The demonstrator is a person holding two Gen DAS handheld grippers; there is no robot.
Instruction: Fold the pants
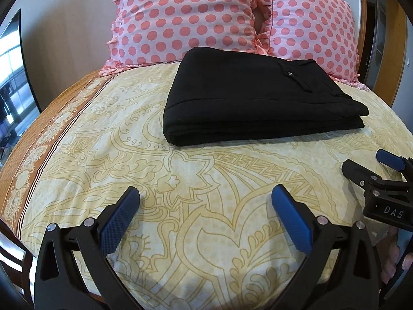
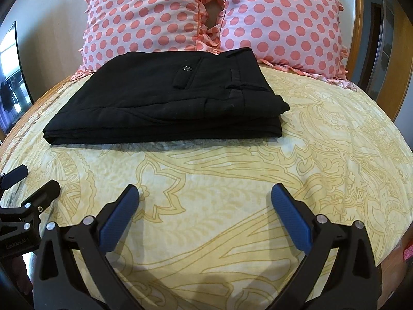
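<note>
Your black fabric pants (image 1: 255, 98) lie folded in a flat stack on the yellow patterned bedsheet (image 1: 206, 206), just before two pink polka-dot pillows (image 1: 185, 18). Your left gripper (image 1: 205, 219) and right gripper (image 2: 205, 219) hover well short of them, jaws spread wide, holding nothing.

Your pants (image 1: 247, 95) are black woven cloth, matt, with a faint nap and 1 small glossy button (image 2: 186, 68) on the pocket flap. Under them you have a sheet (image 1: 206, 206) of thin printed cloth, matt and slightly crinkled. The 2 pillows (image 1: 185, 18) behind are smooth, light cloth with ruffled edges. Your left gripper (image 1: 205, 193) and right gripper (image 2: 205, 192) are matt black plastic with shiny metal rivets; their fingers (image 1: 118, 222) carry blue pads with a fine knurled, rubbery-looking texture. The headboard (image 2: 357, 13) you see at the right looks like varnished wood, slightly glossy.
</note>
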